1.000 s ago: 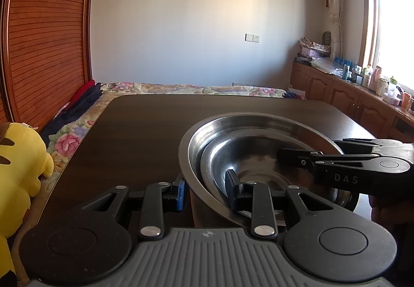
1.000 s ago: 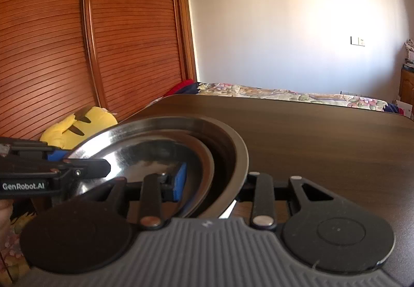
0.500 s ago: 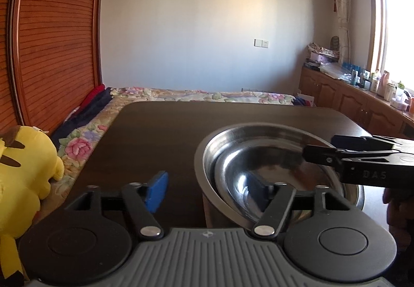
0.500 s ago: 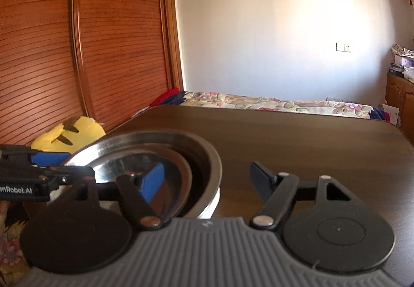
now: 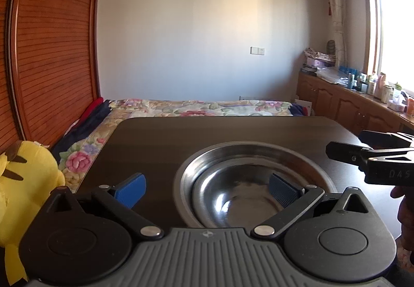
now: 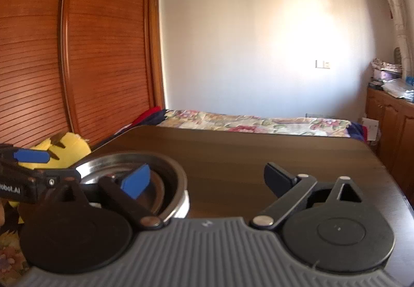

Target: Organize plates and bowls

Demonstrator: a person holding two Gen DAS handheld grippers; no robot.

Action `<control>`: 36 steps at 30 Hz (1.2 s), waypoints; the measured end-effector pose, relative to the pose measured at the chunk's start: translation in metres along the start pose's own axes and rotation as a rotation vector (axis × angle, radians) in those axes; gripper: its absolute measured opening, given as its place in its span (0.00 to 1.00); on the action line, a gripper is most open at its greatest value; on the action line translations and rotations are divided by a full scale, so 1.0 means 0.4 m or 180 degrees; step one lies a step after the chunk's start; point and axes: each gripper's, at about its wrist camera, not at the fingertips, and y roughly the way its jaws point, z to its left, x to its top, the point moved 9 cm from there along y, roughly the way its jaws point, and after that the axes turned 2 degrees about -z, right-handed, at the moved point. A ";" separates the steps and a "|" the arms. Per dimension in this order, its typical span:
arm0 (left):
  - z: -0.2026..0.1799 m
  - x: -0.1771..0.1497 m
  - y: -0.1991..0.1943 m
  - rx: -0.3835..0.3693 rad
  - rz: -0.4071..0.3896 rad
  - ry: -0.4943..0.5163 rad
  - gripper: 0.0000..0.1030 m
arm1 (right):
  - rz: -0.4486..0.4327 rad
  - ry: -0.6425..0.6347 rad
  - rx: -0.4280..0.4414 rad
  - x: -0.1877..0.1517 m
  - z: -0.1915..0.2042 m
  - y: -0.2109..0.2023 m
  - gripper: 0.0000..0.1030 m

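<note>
Bedroom setup: dark wooden table (image 5: 233,129) with a floral-covered bed (image 5: 201,107) beyond it, slatted wardrobe doors (image 6: 51,54) off to one side, a yellow plush toy (image 5: 28,178) sitting left of the left gripper (image 5: 207,188). Steel bowl stack is sitting directly ahead of that gripper: the smaller bowl (image 5: 240,199) is nesting inside the large bowl (image 5: 258,149). A second ago both grippers were pinching the stack's rim; now both sets of jaws are opening to near full spread, nothing clamped. The left gripper's blue pads are standing one over bare table, one over the bowls, neither pressing on steel. The right gripper (image 6: 207,178) is sitting with the stack at its left, its left pad over the bowls, its right pad over bare table, and it is backing off compared with a second ago. Reading: the nest is being released in place; that stacking step looks finished, both grippers free for whatever comes next.
</note>
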 end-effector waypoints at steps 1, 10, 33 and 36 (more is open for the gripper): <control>-0.007 0.003 -0.003 -0.0003 -0.0010 0.0016 1.00 | -0.0028 0.0002 -0.0012 0.004 -0.005 -0.007 1.00; -0.073 0.045 -0.041 0.0100 -0.0105 0.0123 1.00 | -0.0183 -0.0022 -0.0262 0.047 -0.047 -0.080 1.00; -0.137 0.043 -0.134 0.0125 -0.0154 0.0169 1.00 | -0.0174 0.0133 -0.0646 0.039 -0.102 -0.169 1.00; -0.132 0.025 -0.117 0.0136 -0.0094 0.0166 1.00 | -0.0151 0.0135 -0.0686 0.025 -0.105 -0.171 1.00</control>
